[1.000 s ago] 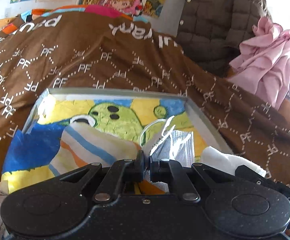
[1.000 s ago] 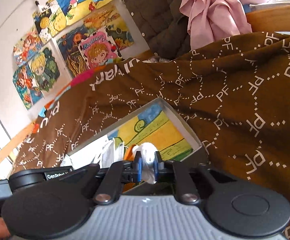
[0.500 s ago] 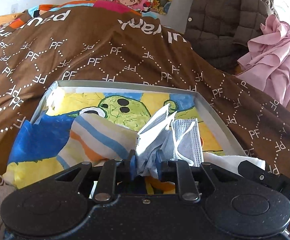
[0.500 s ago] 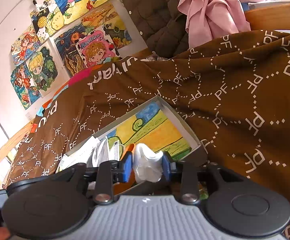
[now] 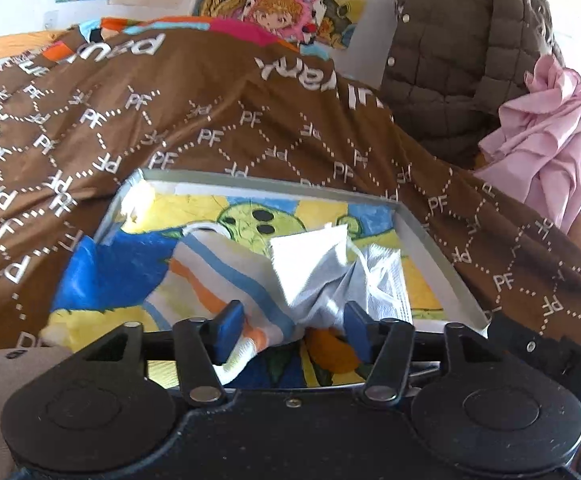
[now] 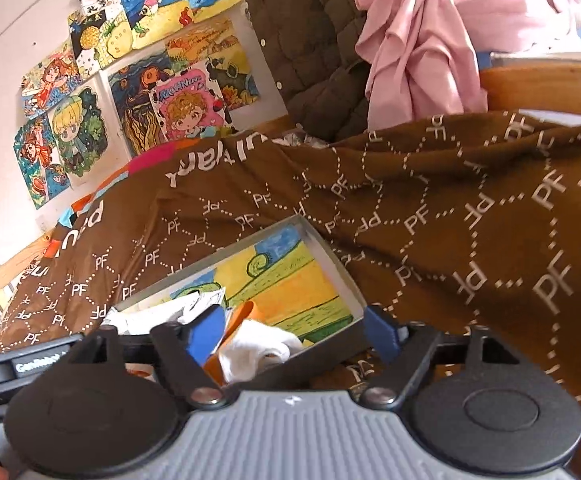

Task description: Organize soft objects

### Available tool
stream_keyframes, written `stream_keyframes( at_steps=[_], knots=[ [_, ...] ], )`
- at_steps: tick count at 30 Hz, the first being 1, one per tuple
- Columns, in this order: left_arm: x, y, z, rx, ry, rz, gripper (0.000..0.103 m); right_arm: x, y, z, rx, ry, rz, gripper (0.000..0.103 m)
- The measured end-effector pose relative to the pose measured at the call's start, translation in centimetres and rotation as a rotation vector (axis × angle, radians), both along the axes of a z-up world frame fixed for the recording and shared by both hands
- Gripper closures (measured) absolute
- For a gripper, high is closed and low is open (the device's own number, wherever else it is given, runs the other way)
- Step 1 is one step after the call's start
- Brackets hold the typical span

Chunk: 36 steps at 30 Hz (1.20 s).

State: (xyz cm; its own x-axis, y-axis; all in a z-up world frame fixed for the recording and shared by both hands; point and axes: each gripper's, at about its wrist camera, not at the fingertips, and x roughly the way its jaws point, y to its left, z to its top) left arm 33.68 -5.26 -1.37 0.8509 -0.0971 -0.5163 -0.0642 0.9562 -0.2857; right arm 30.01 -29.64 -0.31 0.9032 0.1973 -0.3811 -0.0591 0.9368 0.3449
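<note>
A shallow grey box (image 5: 274,188) lined with a bright drawing rests on the brown blanket. In it lie a striped cloth (image 5: 218,268), a crumpled grey-white face mask (image 5: 322,264) and something orange (image 5: 330,350). My left gripper (image 5: 293,328) is at the box's near edge. Its jaws are opening, and the mask's lower end lies loose between the blue pads. In the right wrist view my right gripper (image 6: 294,336) is over the box's near corner (image 6: 354,308). Its jaws are opening wide too, and a white sock (image 6: 258,354) lies free between them.
The brown blanket (image 5: 250,120) with white PF lettering covers the bed around the box. A quilted brown jacket (image 5: 450,60) and a pink garment (image 5: 550,136) are heaped at the back right. Drawings (image 5: 282,4) hang on the wall. A wooden bed frame (image 6: 530,84) runs behind.
Both grippers were shut, the left on the face mask and the right on the white sock. Their jaws have spread apart, and both items now lie loose in the box.
</note>
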Motion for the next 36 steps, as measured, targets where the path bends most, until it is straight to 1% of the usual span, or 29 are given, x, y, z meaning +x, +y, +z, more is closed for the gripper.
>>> stream_keyframes(
  at_steps=[3,7,10,12,14,16,18,20,24,30,36],
  knots=[
    [-1.3,0.3,1.1,0.003,-0.03,0.006,0.034,-1.6,0.1,1.3,-0.034,-0.019,-0.001,0.013],
    [-3.5,0.5,2.8,0.025,-0.071,0.009,0.026,-4.5,-0.1,2.9,-0.049,-0.049,-0.004,0.007],
    [-5.5,0.6,4.0,0.037,-0.096,0.008,0.021,-6.7,0.0,4.1,-0.077,-0.073,0.0,0.004],
    [-6.9,0.6,4.8,0.042,-0.113,0.008,0.019,-8.4,0.2,4.9,-0.097,-0.092,-0.001,0.001],
    [-8.6,0.6,5.5,0.05,-0.13,0.005,0.019,-9.9,0.4,5.5,-0.117,-0.104,0.006,0.001],
    [-10.3,0.6,6.0,0.066,-0.146,-0.001,0.015,-11.6,0.5,5.9,-0.126,-0.111,0.002,0.0],
    [-12.2,0.6,6.5,0.079,-0.164,-0.002,0.011,-13.1,0.6,6.0,-0.128,-0.112,0.005,0.0],
    [-13.9,0.6,6.8,0.085,-0.179,-0.003,0.01,-14.9,0.8,5.8,-0.135,-0.109,0.005,0.0],
    [-17.2,0.8,7.0,0.082,-0.198,-0.011,0.006,-18.1,1.3,5.2,-0.168,-0.096,0.019,0.0],
    [-21.5,1.0,6.2,0.079,-0.214,-0.023,0.004,-22.0,2.2,5.1,-0.199,-0.107,0.026,0.0],
    [-24.4,1.3,5.1,0.104,-0.209,-0.038,0.003,-24.7,2.4,4.5,-0.209,-0.088,0.026,0.0]
  ],
)
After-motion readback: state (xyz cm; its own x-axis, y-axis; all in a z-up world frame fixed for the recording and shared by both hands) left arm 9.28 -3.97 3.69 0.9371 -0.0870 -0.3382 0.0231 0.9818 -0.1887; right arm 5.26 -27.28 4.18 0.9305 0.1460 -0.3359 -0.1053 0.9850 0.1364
